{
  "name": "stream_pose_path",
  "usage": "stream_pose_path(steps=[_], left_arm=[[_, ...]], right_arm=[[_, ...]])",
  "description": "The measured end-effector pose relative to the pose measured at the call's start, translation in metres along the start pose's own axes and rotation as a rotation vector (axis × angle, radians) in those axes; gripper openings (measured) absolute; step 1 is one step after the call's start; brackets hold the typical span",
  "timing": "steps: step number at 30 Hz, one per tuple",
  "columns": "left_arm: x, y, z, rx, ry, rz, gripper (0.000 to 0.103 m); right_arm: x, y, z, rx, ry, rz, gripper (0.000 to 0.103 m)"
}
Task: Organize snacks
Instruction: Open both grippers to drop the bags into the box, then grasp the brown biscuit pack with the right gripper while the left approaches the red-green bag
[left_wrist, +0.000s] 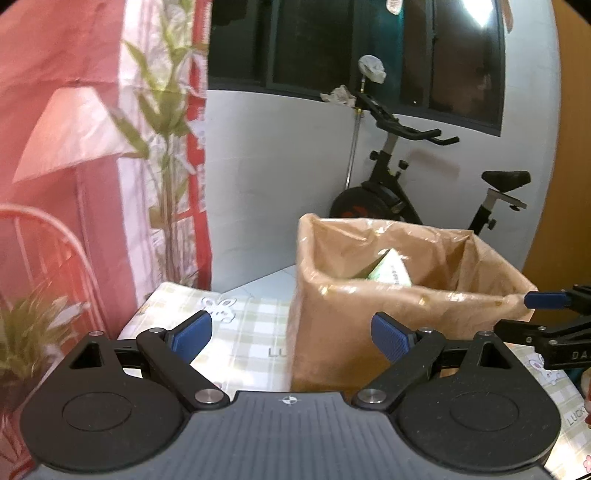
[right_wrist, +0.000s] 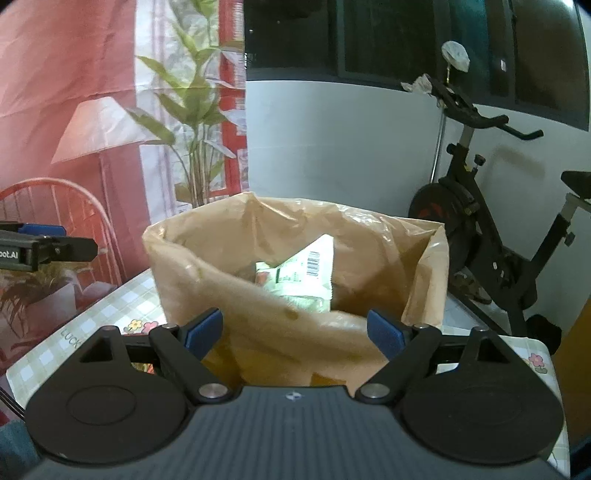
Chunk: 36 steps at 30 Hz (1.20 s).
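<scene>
The left tool (left_wrist: 291, 338) stands wide open with nothing between its blue pads; the right tool (right_wrist: 295, 332) is likewise spread wide and empty. Both point at a box lined with a brown plastic bag (left_wrist: 406, 306) that stands on the counter (left_wrist: 251, 332), which wears a checked cloth.

From the left wrist only the tip of one snack packet (left_wrist: 389, 271) shows above the bag's near rim, and the right tool's pad comes in at the right edge, near the bag's corner; from the right wrist the bag (right_wrist: 266, 314) opens to the eye, with white and green snack packets (right_wrist: 299, 275) lying inside, one with a barcode; there the left tool appears at the left edge, well apart from the bag.

An exercise bike (right_wrist: 491, 221) stands behind, beside a printed curtain (left_wrist: 92, 129).
</scene>
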<state>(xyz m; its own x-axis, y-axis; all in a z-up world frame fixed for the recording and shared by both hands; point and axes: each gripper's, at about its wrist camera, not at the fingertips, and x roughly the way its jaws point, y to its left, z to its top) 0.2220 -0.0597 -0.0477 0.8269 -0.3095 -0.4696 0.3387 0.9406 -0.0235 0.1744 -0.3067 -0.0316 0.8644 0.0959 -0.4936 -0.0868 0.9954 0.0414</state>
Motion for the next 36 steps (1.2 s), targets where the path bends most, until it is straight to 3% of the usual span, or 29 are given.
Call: stream_pose_path(steps=[19, 25, 36], left_arm=[[-0.01, 0.015, -0.069, -0.083, 0.053, 0.063, 0.094], [-0.01, 0.012, -0.09, -0.083, 0.068, 0.078, 0.094], [0.0, 0.01, -0.114, -0.119, 0.149, 0.039, 0.093]], right_arm=[[0.007, 0.026, -0.065, -0.035, 0.031, -0.032, 0.089], [0.011, 0.022, -0.095, -0.008, 0.076, -0.034, 0.089], [0.018, 0.024, -0.132, 0.011, 0.178, -0.008, 0.089]])
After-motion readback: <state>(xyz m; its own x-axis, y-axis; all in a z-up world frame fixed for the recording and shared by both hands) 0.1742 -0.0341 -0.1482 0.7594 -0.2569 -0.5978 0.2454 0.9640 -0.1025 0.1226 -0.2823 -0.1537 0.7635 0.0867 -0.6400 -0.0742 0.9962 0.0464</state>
